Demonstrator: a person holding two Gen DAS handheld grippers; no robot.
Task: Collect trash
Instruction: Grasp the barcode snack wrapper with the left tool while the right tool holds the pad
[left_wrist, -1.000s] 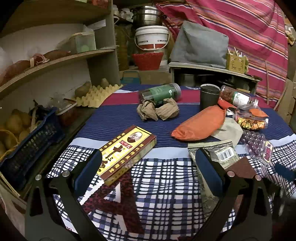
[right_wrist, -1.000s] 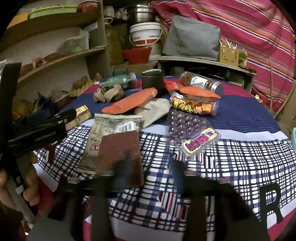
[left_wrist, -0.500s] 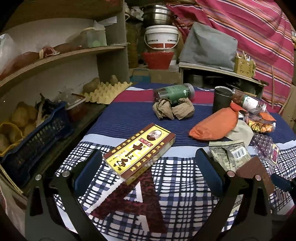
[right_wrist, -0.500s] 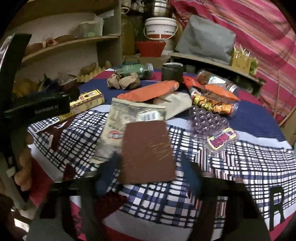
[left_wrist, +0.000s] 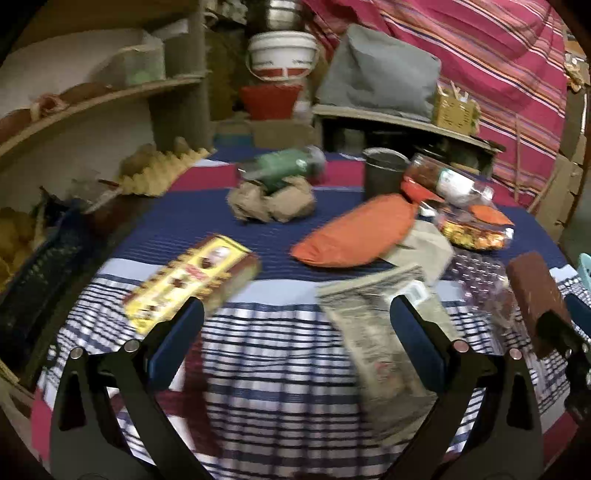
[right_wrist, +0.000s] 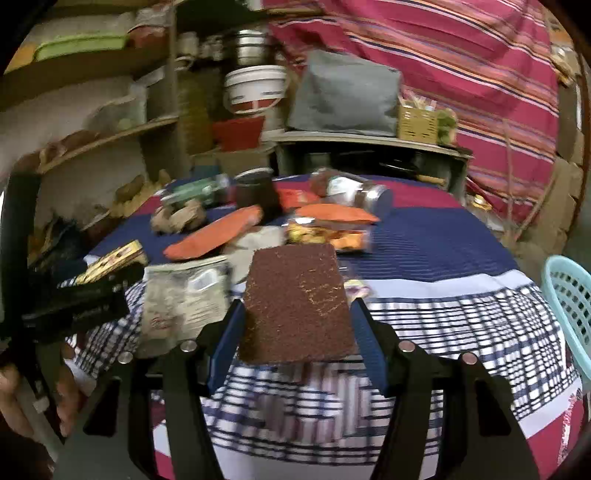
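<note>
Above the table (right_wrist: 461, 258), right fingers (right_wrist: 364, 343) grasp one brown pad (right_wrist: 295, 302); left fingers (left_wrist: 184, 332) released.

checked tablecloth (left_wrist: 280, 354) under yellow box (left_wrist: 192, 284), orange pouch (left_wrist: 354, 236), crumpled paper (left_wrist: 271, 203)

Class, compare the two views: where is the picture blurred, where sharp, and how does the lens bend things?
Left wrist view: motion blur smears the yellow box and tablecloth; the gripper fingers stay sharp. Right wrist view: the brown card is fairly crisp, far clutter soft. Both: fisheye curves the shelves, corners go dark.
</note>
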